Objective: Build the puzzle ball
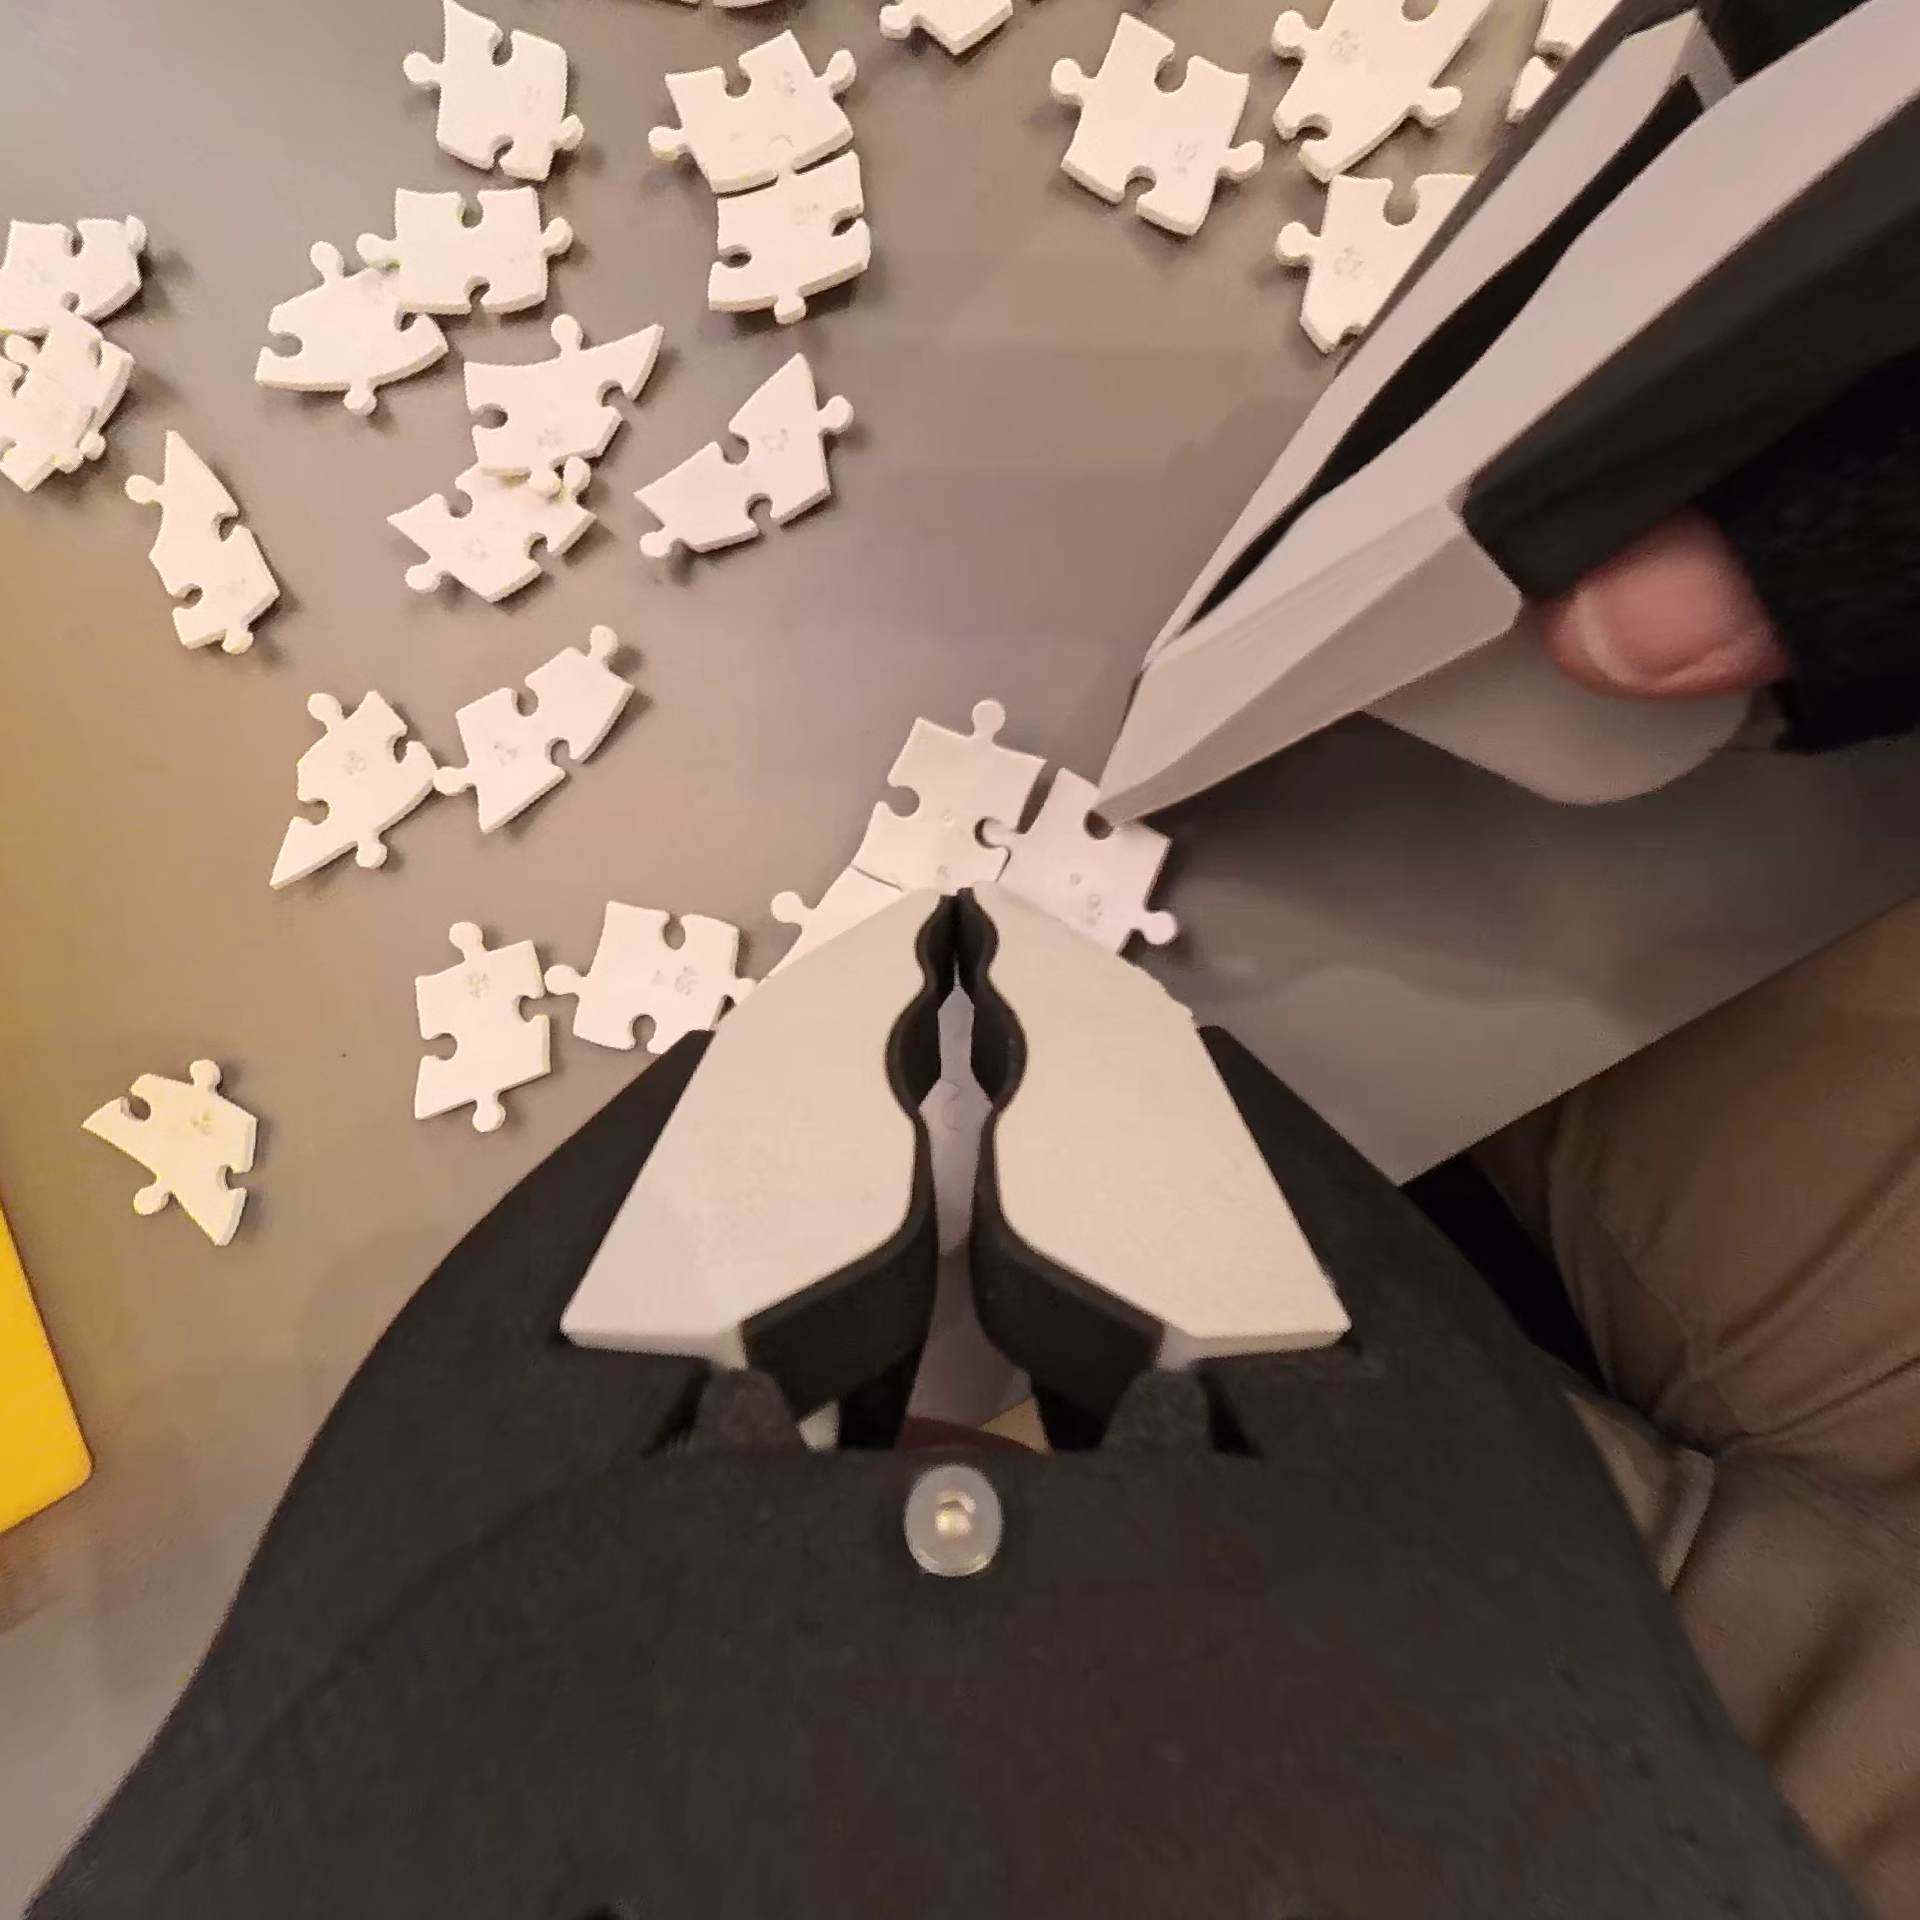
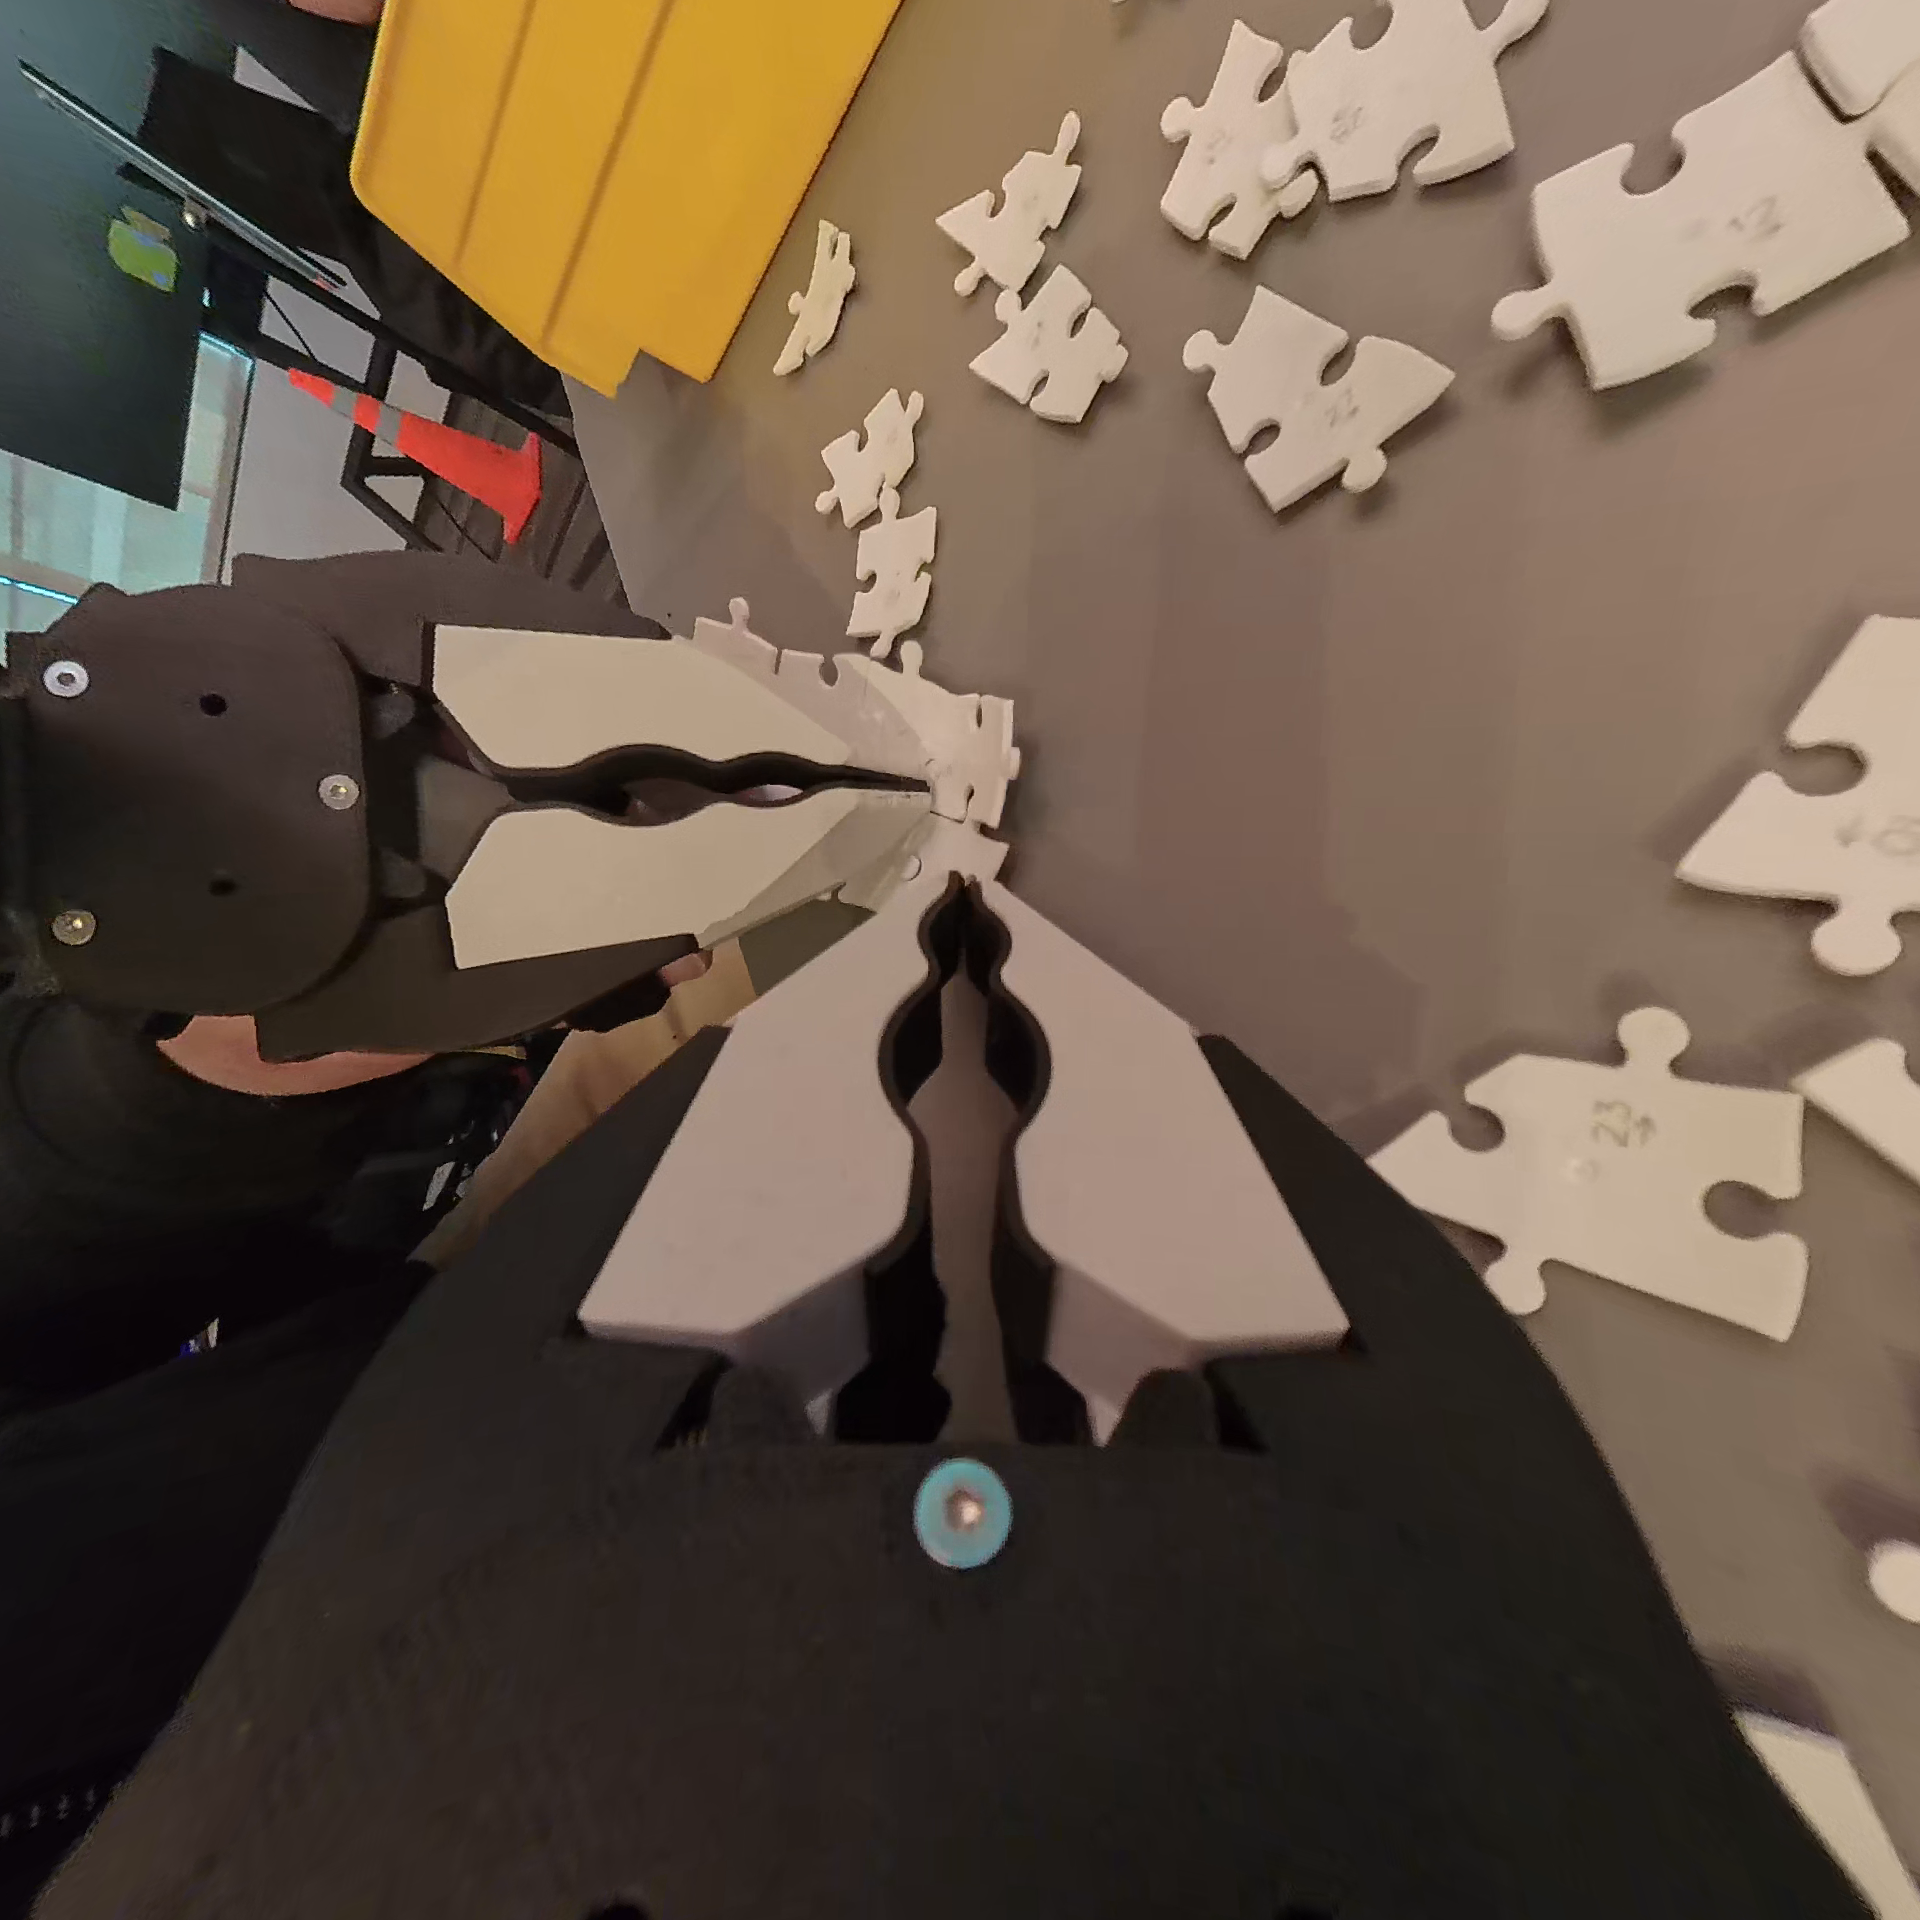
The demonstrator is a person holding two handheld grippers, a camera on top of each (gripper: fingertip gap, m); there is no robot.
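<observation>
Several white puzzle pieces are joined into a small curved cluster (image 1: 951, 805) just above the grey table (image 1: 1039, 468). My left gripper (image 1: 956, 902) is shut on the cluster's near edge, and white shows between its fingers. My right gripper (image 1: 1107, 816) comes in from the upper right, shut, with its tips on the corner of the cluster's right-hand piece (image 1: 1091, 868). In the right wrist view, my right gripper (image 2: 961, 883) pinches that piece (image 2: 971, 847). My left gripper (image 2: 923, 784) holds the cluster (image 2: 935, 717) from the left.
Many loose white puzzle pieces (image 1: 758, 457) lie scattered over the table, and they also show in the right wrist view (image 2: 1320, 400). A yellow tray (image 2: 603, 156) sits at the table's far-left side. The table edge and a person's trouser leg (image 1: 1714, 1299) are close behind the cluster. The tips of both grippers are at nearly the same place.
</observation>
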